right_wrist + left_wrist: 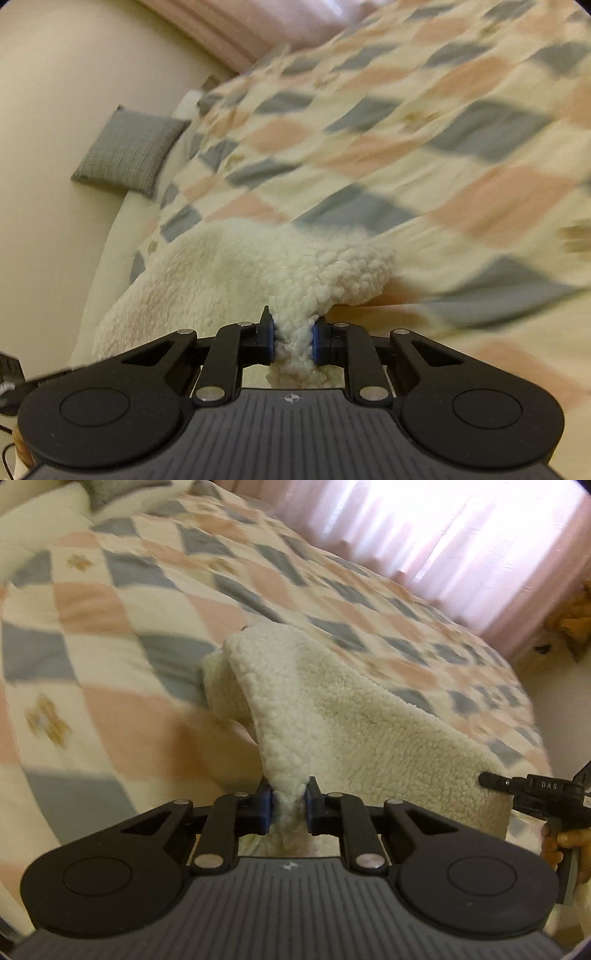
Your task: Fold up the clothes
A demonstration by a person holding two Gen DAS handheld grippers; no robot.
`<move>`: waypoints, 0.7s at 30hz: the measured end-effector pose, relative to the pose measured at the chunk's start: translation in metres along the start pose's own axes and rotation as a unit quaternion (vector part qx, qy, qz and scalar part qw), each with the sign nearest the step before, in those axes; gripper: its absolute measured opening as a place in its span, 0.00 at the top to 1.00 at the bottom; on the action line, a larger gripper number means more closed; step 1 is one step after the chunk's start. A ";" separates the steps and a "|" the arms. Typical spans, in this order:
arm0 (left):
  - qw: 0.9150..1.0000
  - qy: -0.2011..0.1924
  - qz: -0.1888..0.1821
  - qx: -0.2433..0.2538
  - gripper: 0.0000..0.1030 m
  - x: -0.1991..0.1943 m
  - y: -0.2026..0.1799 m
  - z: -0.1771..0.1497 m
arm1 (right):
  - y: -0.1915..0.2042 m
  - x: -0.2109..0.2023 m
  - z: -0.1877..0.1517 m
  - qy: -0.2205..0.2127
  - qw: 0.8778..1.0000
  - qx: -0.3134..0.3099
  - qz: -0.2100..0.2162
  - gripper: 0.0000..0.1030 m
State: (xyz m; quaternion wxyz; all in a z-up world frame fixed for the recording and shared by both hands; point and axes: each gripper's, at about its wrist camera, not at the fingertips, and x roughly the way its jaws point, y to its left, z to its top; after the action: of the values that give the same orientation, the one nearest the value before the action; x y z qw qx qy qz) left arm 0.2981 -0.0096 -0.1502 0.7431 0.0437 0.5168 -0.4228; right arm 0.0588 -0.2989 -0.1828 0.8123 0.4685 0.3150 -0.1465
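A cream fleece garment [332, 701] hangs stretched above the quilted bed, held at two edges. My left gripper [289, 805] is shut on one bunched edge of it. My right gripper [293, 338] is shut on another bunched edge of the same fleece garment [229, 266]. The right gripper also shows in the left wrist view [487, 781] at the far right, with the person's hand below it. The far end of the garment droops in a fold toward the quilt.
A checked quilt [147, 590] in pink, grey and cream covers the bed. Pink curtains [461, 546] hang behind it. A grey cushion [129, 151] leans against the cream wall at the bed's end. White pillows [44, 535] lie at the top left.
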 end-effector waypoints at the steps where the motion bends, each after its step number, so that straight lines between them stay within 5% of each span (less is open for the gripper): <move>1: 1.000 -0.001 -0.008 -0.002 0.87 -0.004 -0.015 -0.011 | -0.012 -0.025 -0.004 -0.004 1.000 0.001 -0.005 0.83; 6: 0.999 -0.006 -0.045 -0.005 0.92 -0.015 -0.099 -0.060 | -0.085 -0.155 -0.028 -0.036 0.999 0.014 -0.035 0.83; 7: 0.999 -0.013 -0.051 -0.001 1.00 -0.012 -0.118 -0.066 | -0.097 -0.174 -0.029 -0.041 0.998 0.014 -0.042 0.83; 12: 0.996 -0.059 -0.059 0.032 1.00 -0.013 -0.195 -0.072 | -0.137 -0.262 -0.022 -0.083 0.994 -0.017 -0.072 0.82; 14: 0.996 -0.053 -0.046 0.050 0.96 -0.008 -0.216 -0.083 | -0.149 -0.281 -0.020 -0.078 0.991 -0.038 -0.097 0.80; 17: 0.997 -0.006 -0.003 0.077 0.67 0.013 -0.232 -0.114 | -0.181 -0.291 -0.031 -0.050 0.984 -0.029 -0.170 0.66; 21: 0.997 0.029 -0.014 0.072 0.63 0.049 -0.215 -0.145 | -0.232 -0.294 -0.067 -0.044 0.970 0.002 -0.241 0.53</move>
State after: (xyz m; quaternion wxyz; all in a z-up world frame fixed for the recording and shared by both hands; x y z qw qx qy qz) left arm 0.0523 -0.1023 -0.1766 0.7167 0.1022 0.5068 -0.4681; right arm -0.3126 -0.3785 -0.1717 0.7651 0.3739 0.3821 -0.3589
